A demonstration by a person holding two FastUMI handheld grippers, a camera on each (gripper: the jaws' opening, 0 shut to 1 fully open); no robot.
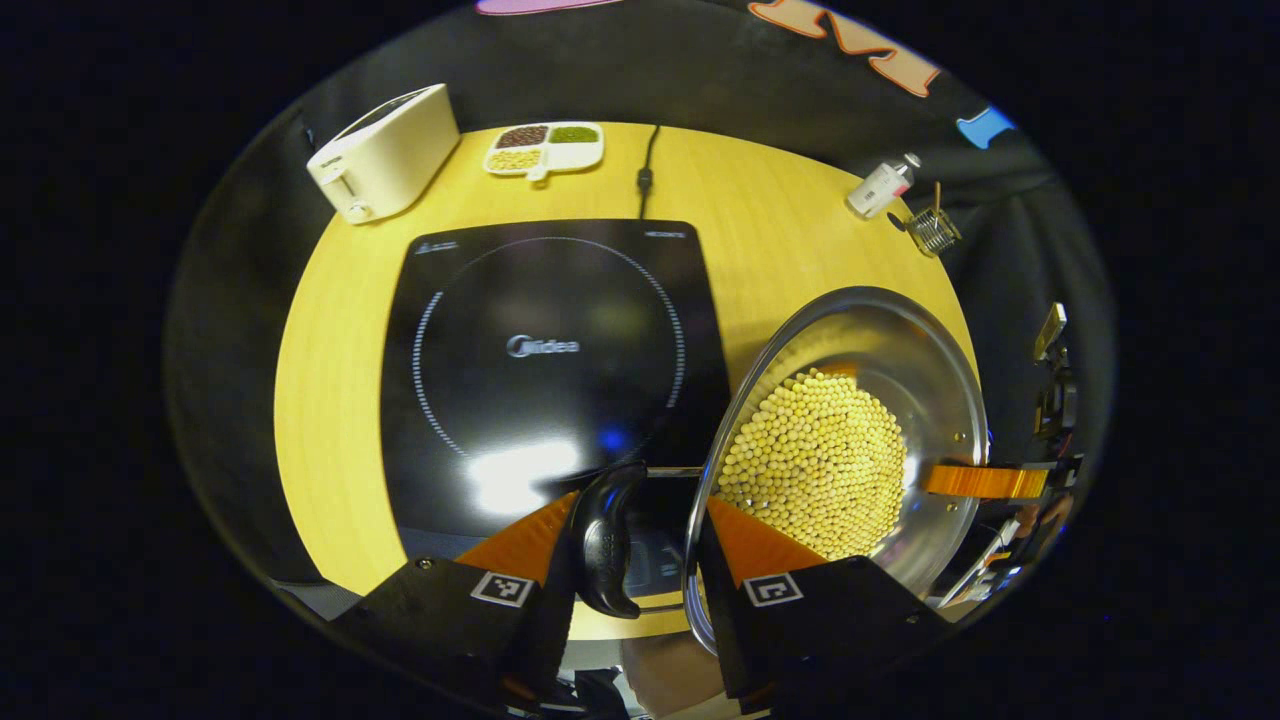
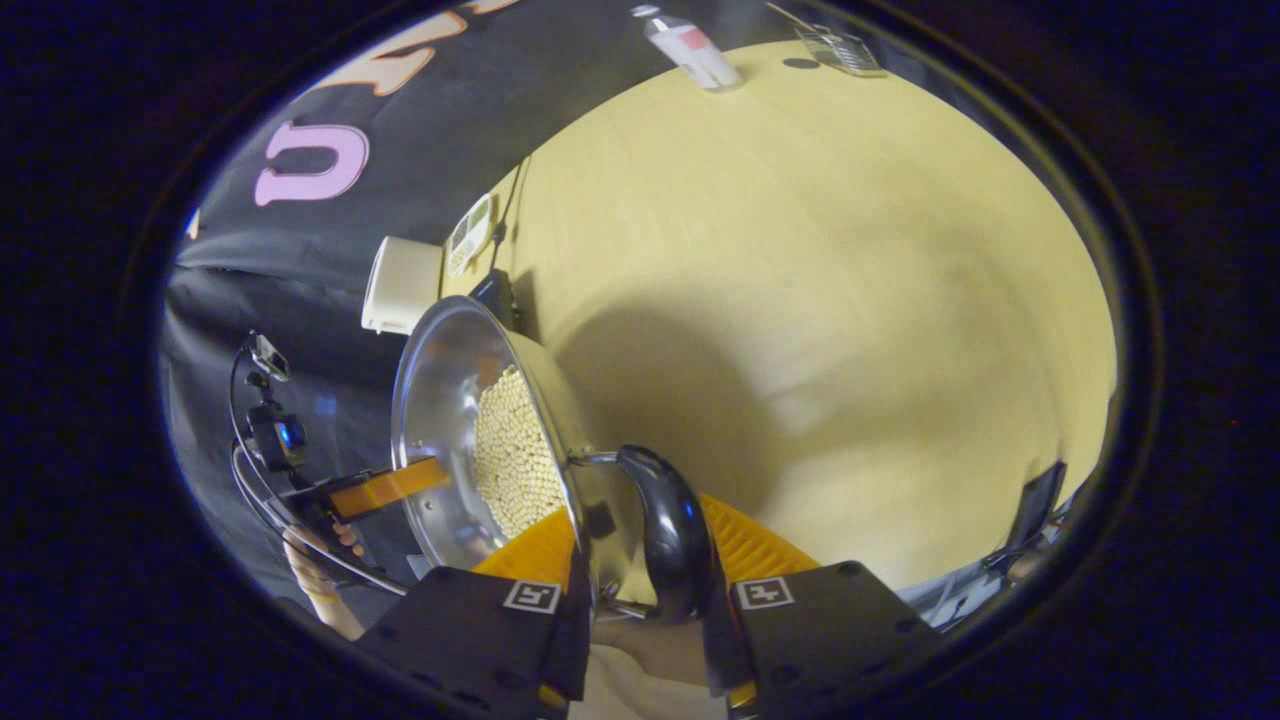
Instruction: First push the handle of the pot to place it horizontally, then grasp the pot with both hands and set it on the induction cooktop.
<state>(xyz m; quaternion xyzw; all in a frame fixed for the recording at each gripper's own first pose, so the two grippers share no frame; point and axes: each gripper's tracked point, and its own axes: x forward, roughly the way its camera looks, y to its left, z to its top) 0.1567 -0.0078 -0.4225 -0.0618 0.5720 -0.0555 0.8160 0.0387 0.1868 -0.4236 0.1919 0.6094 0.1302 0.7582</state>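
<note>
A steel pot point(image 1: 900, 330) holding pale soybeans point(image 1: 820, 450) hangs between both grippers, just right of the black induction cooktop point(image 1: 545, 350) and overlapping its right edge. My left gripper point(image 1: 640, 500) is shut on the pot's black side handle point(image 1: 605, 545), with one finger inside the rim and one outside the handle. My right gripper point(image 2: 640, 510) clamps the opposite black handle point(image 2: 670, 530) the same way. The pot point(image 2: 440, 400) casts a shadow on the table point(image 2: 800, 300). Each view shows the other gripper at the far rim, the right gripper point(image 1: 985, 482) and the left gripper point(image 2: 390, 488).
On the yellow table point(image 1: 800, 220), a white toaster point(image 1: 385, 150) and a divided dish of beans point(image 1: 545, 147) stand behind the cooktop, whose cord point(image 1: 648, 170) runs back. A small bottle point(image 1: 882, 187) and a wire holder point(image 1: 933, 230) sit far right. A hand point(image 2: 320, 570) holds the left gripper.
</note>
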